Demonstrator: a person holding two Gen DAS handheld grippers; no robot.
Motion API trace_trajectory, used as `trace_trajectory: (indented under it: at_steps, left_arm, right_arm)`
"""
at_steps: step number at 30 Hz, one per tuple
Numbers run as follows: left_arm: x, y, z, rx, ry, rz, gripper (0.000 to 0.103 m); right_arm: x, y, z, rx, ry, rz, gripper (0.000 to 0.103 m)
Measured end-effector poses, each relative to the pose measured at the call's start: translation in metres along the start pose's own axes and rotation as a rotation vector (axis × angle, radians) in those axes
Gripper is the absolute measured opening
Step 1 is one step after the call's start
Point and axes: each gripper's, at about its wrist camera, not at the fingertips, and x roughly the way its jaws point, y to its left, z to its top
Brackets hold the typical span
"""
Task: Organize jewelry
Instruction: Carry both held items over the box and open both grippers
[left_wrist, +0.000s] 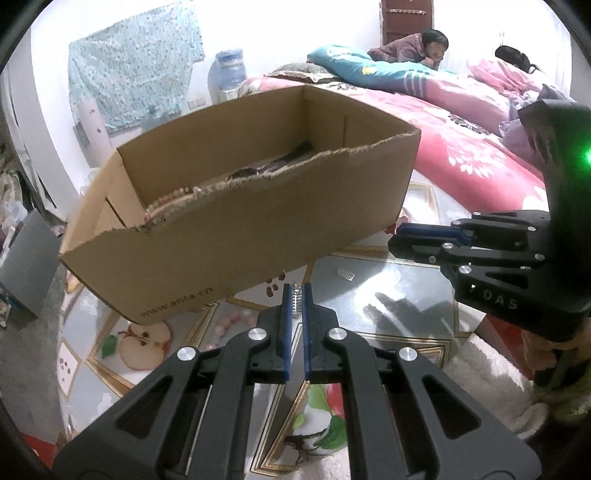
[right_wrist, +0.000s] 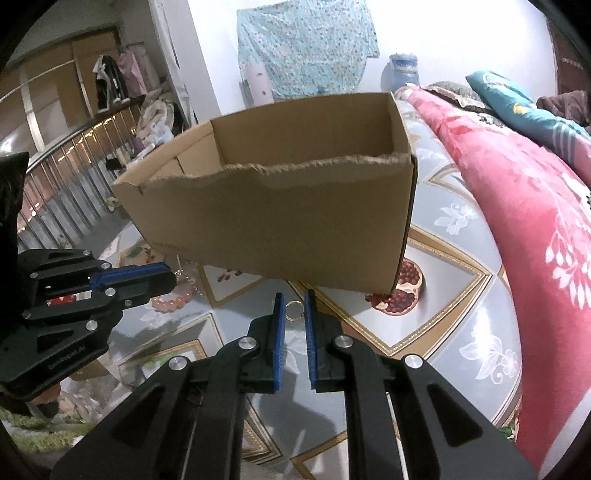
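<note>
Jewelry: a metal clip (left_wrist: 295, 301) was pinched in the left gripper (left_wrist: 296, 295) at 6 o'clock; a ring (right_wrist: 294, 309) sat clamped in the right gripper (right_wrist: 294, 297), both below the box (left_wrist: 236, 221) on the counter (left_wrist: 399, 295).

cardboard box (left_wrist: 236, 236), near wall at 7 o'clock: "www.anta.cn". right gripper (left_wrist: 397, 236) body: "das". left gripper (right_wrist: 173, 278) body: "benrobot.ai", blurred.

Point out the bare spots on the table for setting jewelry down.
Free: the table between the cardboard box and red quilt. Crowded: by the left gripper, where a pink bead bracelet lies, and around the ring.
</note>
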Motion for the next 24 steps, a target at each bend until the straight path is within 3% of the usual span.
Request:
trace_trajectory:
  at_steps: [10,15,20,24]
  left_arm:
    - [-0.039,0.005,0.008,-0.006,-0.084,0.003,0.004]
    - [-0.061,0.020,0.038,-0.031,-0.165,-0.040,0.004]
    - [-0.060,0.024,0.068,-0.006,-0.216,-0.047,0.004]
    - [-0.033,0.032,0.093,0.005,-0.206,-0.062,0.004]
  right_arm:
    - [-0.032,0.012,0.024,-0.053,-0.109,0.032,0.011]
    - [-0.045,0.011,0.055,-0.063,-0.182,0.074,0.011]
    - [-0.038,0.008,0.091,-0.074,-0.218,0.082,0.011]
    - [-0.011,0.002,0.112,-0.065,-0.166,0.063,0.011]
